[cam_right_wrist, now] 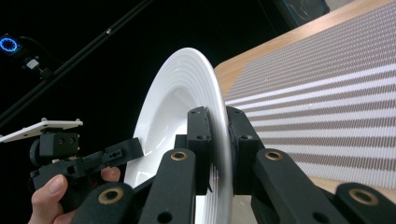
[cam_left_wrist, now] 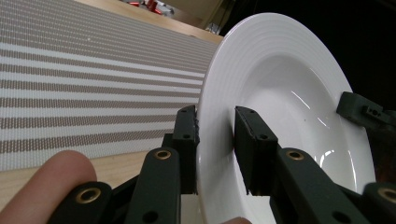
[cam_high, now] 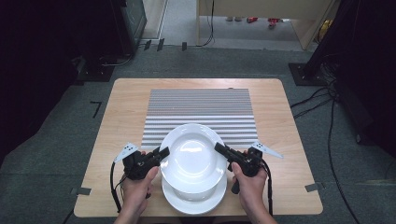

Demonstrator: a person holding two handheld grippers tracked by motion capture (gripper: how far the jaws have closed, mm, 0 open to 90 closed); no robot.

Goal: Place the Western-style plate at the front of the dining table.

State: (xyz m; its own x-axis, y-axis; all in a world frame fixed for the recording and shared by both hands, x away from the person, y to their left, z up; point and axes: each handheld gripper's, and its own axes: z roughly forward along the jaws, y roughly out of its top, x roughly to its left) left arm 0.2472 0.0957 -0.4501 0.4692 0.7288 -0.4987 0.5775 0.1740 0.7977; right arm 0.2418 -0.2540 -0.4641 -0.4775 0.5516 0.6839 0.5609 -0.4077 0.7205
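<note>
Upper plate (cam_high: 194, 156): a deep white plate, held off the lower plate (cam_high: 194, 199) between both grippers; its far rim reaches over the near edge of the striped mat (cam_high: 201, 109).
Lower plate: lies flat on the wooden surface (cam_high: 119, 121) right beneath the upper plate, at the surface's near edge; the high view shows it peeking out toward the person.
Left gripper (cam_high: 160, 154): its fingers (cam_left_wrist: 187, 140) are clamped on the upper plate's left rim, one under it and one on its inner face.
Right gripper (cam_high: 222, 150): its fingers (cam_right_wrist: 201, 135) pinch the opposite rim of the upper plate.
Left gripper view: shows the plate's hollow and its ringed rim, with the right gripper's tip at the far rim and the mat beyond.
Right gripper view: shows the plate edge-on, with the left gripper and its hand (cam_right_wrist: 51, 196) behind the plate against darkness.
High view: shows both hands below the upper plate, one at each side.
</note>
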